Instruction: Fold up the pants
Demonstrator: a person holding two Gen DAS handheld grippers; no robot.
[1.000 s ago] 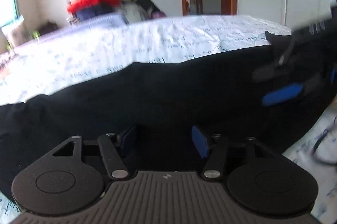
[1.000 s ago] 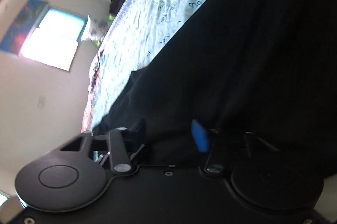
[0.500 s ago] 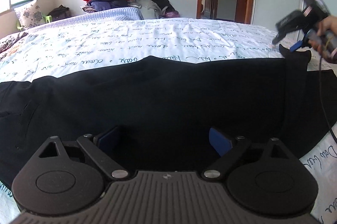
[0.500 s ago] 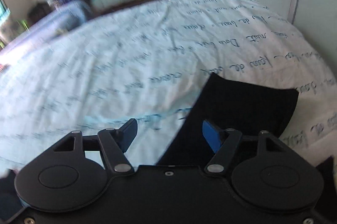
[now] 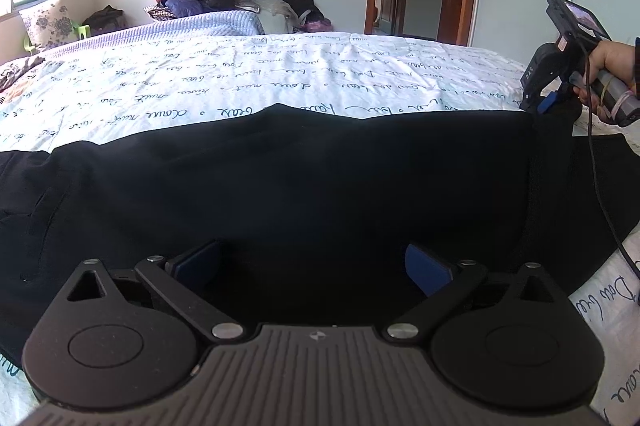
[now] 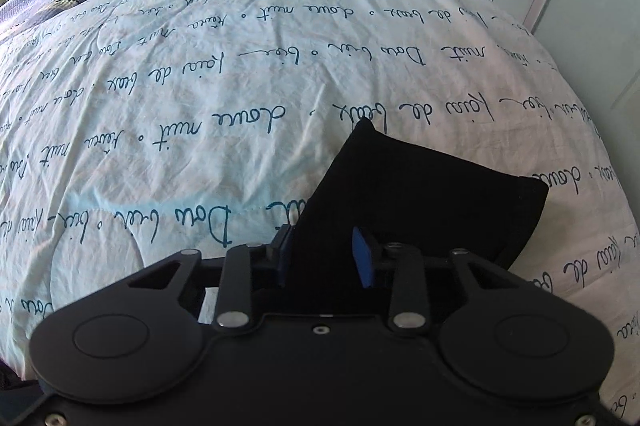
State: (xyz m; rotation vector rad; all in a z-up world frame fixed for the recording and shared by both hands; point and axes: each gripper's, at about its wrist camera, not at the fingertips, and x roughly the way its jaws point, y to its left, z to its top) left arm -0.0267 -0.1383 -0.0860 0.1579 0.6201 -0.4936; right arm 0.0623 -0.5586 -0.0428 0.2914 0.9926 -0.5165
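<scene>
Black pants (image 5: 320, 186) spread flat across script-printed bedspread (image 5: 280, 78), one leg end (image 6: 420, 194) at pants' right edge. Right gripper (image 6: 326, 258) over that leg end, jaws closing with fabric between, not yet pinched. Left gripper (image 5: 312, 266) above pants' near edge, jaws opening wide, holding nothing. Pinch both fabric layers fully before lifting; keep hem square.

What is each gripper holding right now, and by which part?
The left gripper holds nothing; its jaws are opening above the black pants. The right gripper has its jaws closing around the pants' leg end, not yet clamped.
</scene>
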